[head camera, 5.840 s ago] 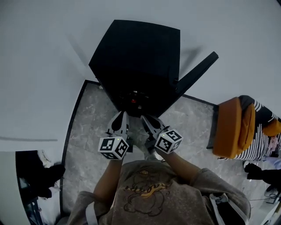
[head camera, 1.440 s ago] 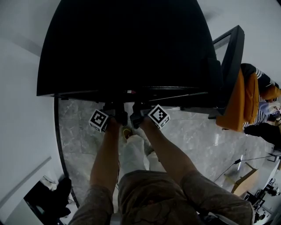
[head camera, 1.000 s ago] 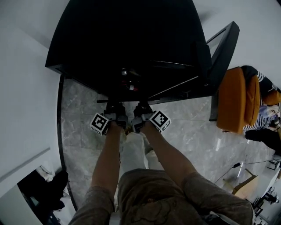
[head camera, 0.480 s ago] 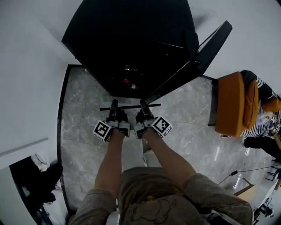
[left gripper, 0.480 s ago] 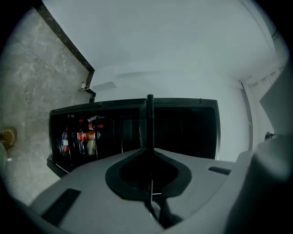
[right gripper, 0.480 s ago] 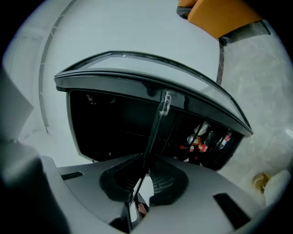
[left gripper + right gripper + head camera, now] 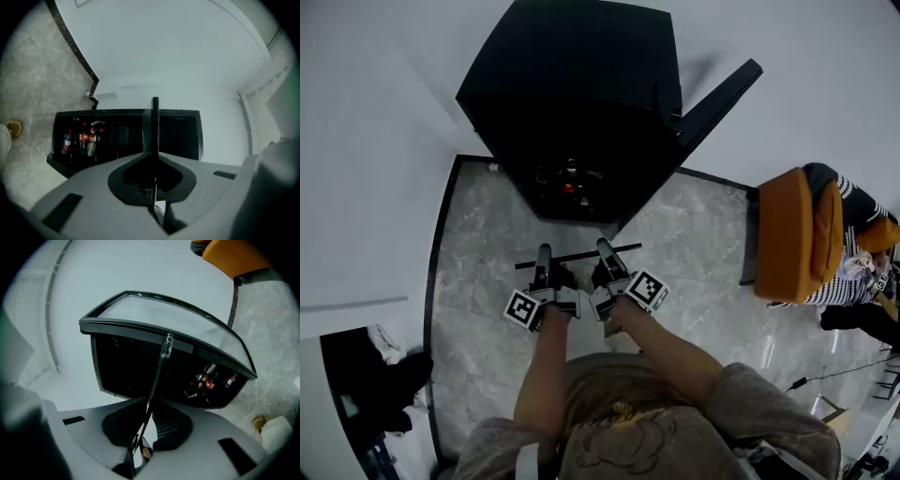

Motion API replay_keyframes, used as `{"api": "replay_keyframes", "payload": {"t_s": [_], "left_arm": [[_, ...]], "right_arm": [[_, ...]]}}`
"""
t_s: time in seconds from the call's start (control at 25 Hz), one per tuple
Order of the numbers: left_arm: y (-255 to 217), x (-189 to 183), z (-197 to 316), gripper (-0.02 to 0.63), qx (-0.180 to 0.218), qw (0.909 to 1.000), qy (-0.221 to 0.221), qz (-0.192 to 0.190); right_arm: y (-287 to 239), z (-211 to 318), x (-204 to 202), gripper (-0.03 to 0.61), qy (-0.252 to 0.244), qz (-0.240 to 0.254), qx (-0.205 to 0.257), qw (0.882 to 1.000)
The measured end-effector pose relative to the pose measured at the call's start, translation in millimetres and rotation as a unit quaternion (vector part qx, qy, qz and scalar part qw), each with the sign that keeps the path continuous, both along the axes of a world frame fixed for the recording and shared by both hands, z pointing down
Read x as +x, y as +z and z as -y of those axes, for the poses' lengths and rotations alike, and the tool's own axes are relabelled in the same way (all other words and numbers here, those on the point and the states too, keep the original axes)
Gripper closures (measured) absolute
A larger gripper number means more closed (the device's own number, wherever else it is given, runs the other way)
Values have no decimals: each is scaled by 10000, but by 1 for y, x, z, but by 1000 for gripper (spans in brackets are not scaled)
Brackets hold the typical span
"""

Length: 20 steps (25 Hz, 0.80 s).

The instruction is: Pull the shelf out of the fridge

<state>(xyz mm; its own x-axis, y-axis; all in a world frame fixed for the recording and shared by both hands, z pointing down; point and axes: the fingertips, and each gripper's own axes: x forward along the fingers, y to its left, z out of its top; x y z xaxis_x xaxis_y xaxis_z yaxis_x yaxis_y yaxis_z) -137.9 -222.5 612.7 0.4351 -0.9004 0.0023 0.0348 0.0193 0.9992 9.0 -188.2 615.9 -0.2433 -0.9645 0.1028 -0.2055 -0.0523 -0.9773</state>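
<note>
The left claw and the right claw are each pinched tight on the near edge of the shelf. The shelf is a thin glass pane with a dark rim that runs sideways between and past both claws, above the marble floor. Ahead of the claws stands the black fridge, with bottles low inside. Its door is swung open off to the right.
</note>
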Motion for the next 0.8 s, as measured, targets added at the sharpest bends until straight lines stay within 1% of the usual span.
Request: {"api": "replay_keyframes", "payload": {"t_s": [0.12, 0.24, 0.48, 0.68, 0.8], "left_arm": [[-18, -3, -17, 594, 20, 9999, -133, -42], [-36, -7, -32, 594, 105, 9997, -209, 12], [-84, -8, -49, 594, 366, 9988, -279, 140], [-126, -2, -60, 594, 507, 9981, -312, 149], [-150, 2, -68, 592, 575, 9978, -303, 128]], "right_arm": [[-17, -14, -3, 531, -107, 41, 7, 9999], [-35, -27, -5, 531, -216, 76, 66, 9997], [-79, -41, -4, 531, -325, 256, 286, 9987], [-118, -51, 0, 532, -386, 412, 449, 9974], [-139, -59, 4, 532, -428, 416, 518, 9969]]}}
